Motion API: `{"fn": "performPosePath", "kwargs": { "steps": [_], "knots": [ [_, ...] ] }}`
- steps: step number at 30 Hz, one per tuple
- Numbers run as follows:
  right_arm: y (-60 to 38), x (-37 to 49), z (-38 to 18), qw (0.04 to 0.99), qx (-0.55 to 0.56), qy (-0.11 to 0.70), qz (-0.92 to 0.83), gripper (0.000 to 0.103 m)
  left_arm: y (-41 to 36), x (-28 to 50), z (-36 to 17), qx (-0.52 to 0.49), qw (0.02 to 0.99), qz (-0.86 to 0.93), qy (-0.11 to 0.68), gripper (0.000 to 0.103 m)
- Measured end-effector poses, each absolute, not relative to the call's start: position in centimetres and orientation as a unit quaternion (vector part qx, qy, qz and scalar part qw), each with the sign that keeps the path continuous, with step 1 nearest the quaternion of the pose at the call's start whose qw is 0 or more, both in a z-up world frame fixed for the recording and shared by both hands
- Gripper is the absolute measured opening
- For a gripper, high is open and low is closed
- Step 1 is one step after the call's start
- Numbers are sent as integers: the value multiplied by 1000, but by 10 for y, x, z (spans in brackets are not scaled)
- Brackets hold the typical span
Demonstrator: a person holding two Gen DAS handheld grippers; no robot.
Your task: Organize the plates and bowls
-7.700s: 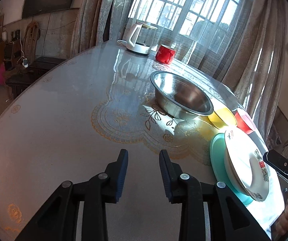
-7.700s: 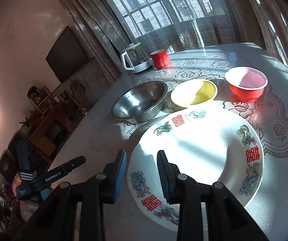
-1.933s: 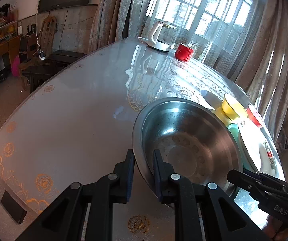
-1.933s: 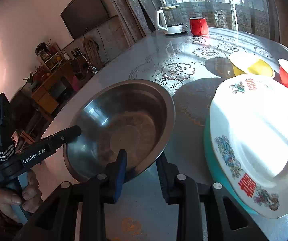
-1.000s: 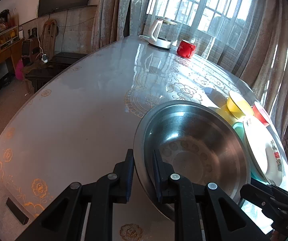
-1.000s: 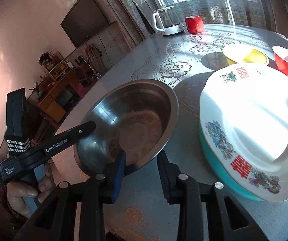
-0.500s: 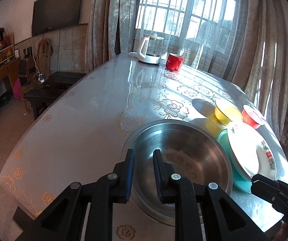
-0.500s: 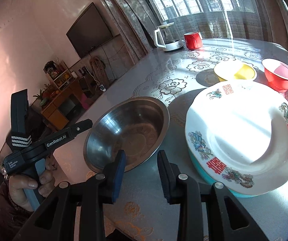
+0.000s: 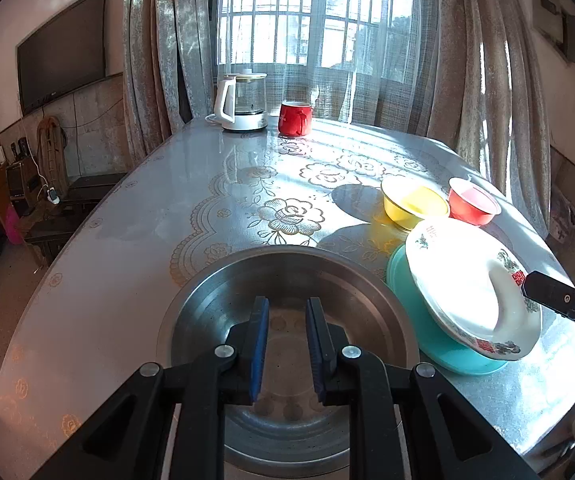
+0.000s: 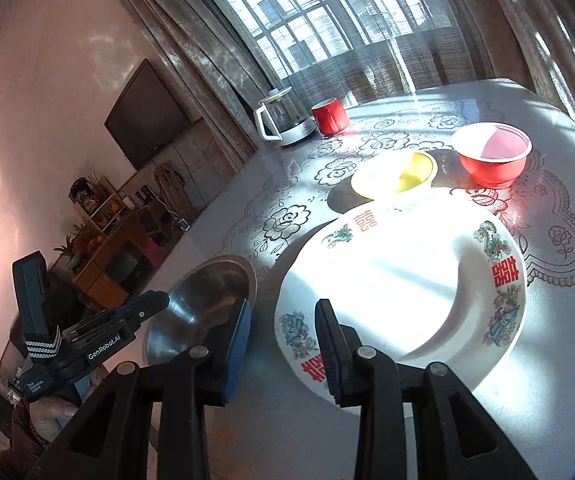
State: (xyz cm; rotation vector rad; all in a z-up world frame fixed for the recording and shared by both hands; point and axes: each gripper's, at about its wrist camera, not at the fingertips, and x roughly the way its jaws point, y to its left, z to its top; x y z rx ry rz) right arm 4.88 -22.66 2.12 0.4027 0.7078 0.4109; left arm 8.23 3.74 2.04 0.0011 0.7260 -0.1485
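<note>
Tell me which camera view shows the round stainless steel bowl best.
The left wrist view. There the round stainless steel bowl fills the lower middle, rim and inside visible, partly covered by the left gripper. In the right wrist view it sits small at lower left, partly hidden behind both grippers.

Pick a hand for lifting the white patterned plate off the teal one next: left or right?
Right. Its tongs sit at the white patterned plate's near rim, jaws just opened further, nothing gripped. The left tongs hang over the round steel bowl, off to the plate's side.
</note>
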Motion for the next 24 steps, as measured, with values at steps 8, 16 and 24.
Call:
{"fn": "performPosePath", "kwargs": {
  "steps": [8,16,24],
  "knots": [
    [-272,69,20,899,223,353,135,40,3,115,18,16,918,-102,382,19],
    [-292,97,18,890,256,359,121,40,-26,163,17,15,895,-127,428,19],
    [-300,147,20,887,272,357,105,36,-49,209,27,-19,884,-170,436,19]
  ]
}}
